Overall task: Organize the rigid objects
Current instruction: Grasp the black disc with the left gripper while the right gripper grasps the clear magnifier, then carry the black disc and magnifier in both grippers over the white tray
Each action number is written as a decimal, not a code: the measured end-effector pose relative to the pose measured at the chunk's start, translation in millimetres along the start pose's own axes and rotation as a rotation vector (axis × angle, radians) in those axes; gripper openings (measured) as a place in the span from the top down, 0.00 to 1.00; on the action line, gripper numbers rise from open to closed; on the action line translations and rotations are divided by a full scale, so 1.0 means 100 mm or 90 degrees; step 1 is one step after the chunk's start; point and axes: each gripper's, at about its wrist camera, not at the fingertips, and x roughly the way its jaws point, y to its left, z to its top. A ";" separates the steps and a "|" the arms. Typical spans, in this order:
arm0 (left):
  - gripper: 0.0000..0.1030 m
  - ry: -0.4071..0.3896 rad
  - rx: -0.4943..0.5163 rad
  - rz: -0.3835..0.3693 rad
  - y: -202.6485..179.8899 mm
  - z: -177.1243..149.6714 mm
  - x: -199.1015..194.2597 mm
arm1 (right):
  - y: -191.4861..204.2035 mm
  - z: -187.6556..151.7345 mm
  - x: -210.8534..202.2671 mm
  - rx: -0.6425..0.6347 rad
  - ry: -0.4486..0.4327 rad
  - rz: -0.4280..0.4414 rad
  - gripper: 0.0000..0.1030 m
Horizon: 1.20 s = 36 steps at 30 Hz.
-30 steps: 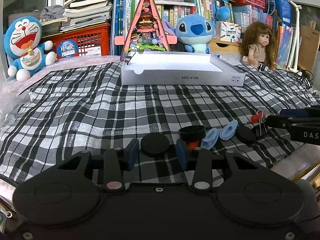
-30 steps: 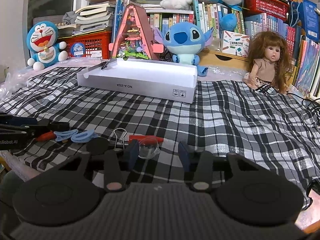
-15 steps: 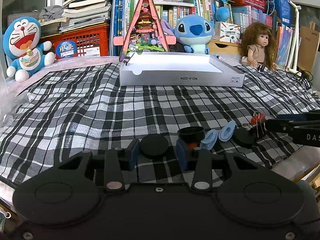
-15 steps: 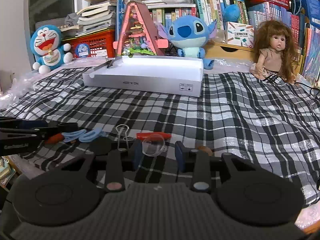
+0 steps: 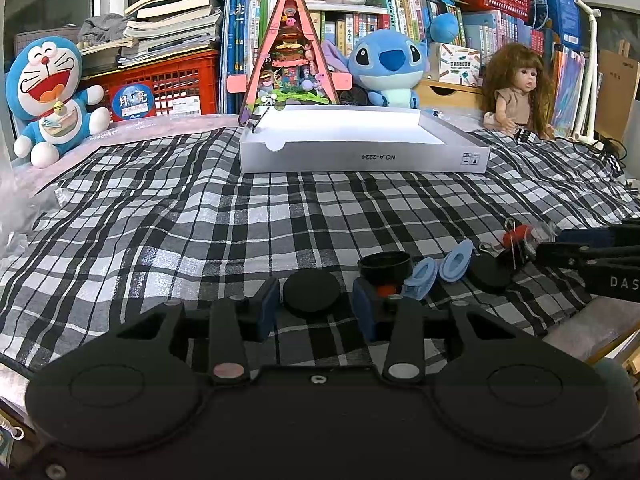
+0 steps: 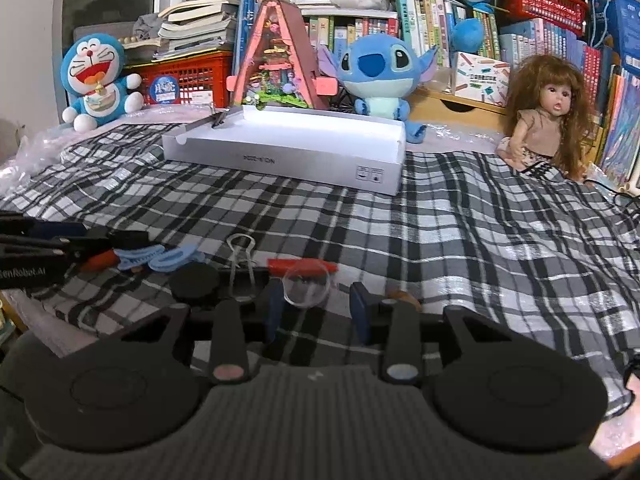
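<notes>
**A:** Your left gripper (image 5: 314, 312) sits low over the checked cloth (image 5: 200, 220), jaws spread, with the flat black disc (image 5: 311, 294) lying on the cloth between the fingertips. The pads don't press on it.

**B:** And my right?

**A:** Your right gripper (image 6: 314, 310) has just been opening a little after a quick squeeze. The clear round lens (image 6: 306, 286) lies between its fingertips, close to the left pad; nothing is pinched.

**B:** What's around them?

**A:** Just right of your left gripper stands a black ring cap (image 5: 385, 266) with something orange under it, then two pale blue clips (image 5: 438, 270) and another black disc (image 5: 489, 274). By your right gripper there's a wire binder clip (image 6: 242, 264) and a red stick (image 6: 302, 266) behind the lens.

**B:** And the box?

**A:** The white tray box (image 5: 360, 156) lies well apart, farther up the cloth, before the plush toys and doll (image 6: 546, 120).
</notes>
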 end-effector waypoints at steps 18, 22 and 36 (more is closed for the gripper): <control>0.71 -0.008 0.014 -0.005 -0.01 0.03 0.03 | 0.11 0.04 0.08 -0.047 -0.020 -0.008 0.45; 0.71 -0.016 0.015 -0.002 -0.03 0.02 0.02 | 0.09 0.06 0.14 -0.040 -0.006 -0.005 0.48; 0.71 -0.022 0.011 -0.017 0.03 0.26 0.04 | 0.01 0.27 0.07 0.014 -0.014 0.014 0.67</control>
